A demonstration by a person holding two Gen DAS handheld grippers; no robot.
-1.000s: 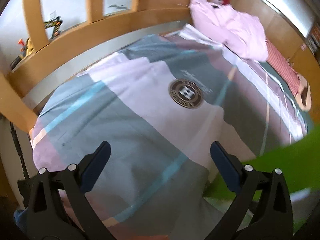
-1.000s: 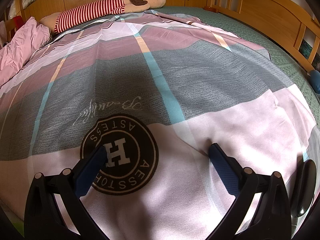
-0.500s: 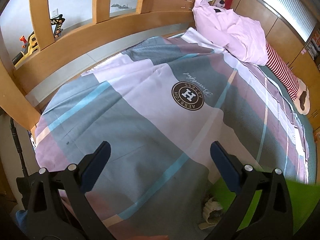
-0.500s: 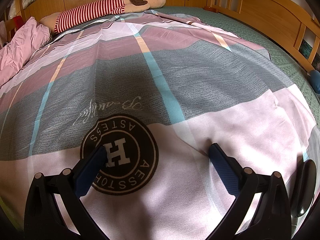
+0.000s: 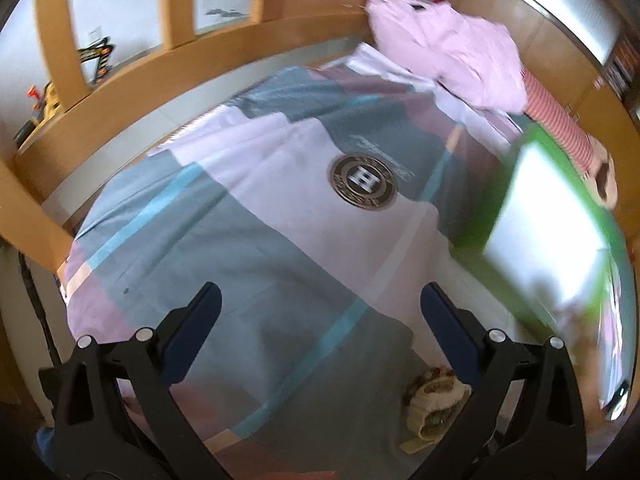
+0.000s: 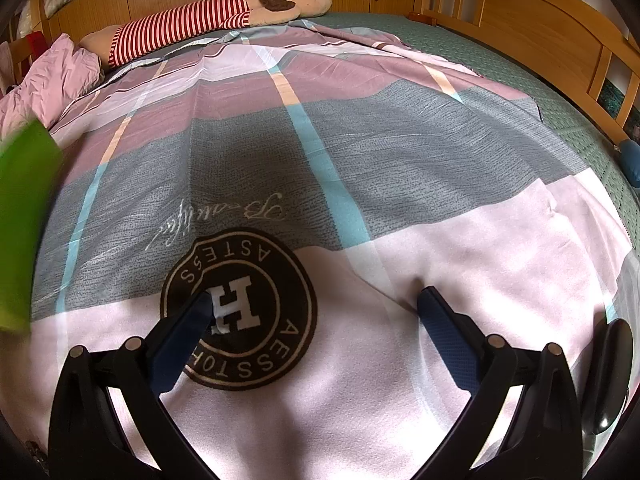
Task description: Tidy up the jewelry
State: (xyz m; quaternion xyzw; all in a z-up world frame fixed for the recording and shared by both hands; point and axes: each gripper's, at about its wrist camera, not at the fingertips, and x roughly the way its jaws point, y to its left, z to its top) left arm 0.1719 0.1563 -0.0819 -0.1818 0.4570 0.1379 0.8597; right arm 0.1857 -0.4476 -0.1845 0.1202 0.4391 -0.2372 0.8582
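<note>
Bedspread point(image 6: 400, 184) under both wide, empty jaws; only the left view shows the jewelry pile point(image 5: 434, 404).

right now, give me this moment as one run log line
left claw: open, empty | right claw: open, empty, over bedspread logo | green box: blurred, right of left claw | jewelry pile: untouched

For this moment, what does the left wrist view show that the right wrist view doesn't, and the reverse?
Left wrist only: a small beige heap of jewelry near the open left gripper, and toys behind the wooden footboard.

Right wrist only: the open right gripper and green mattress cover.

Both: the patchwork bedsheet's round black H emblem, the striped plush doll, the pink quilt and a blurred green object.
</note>
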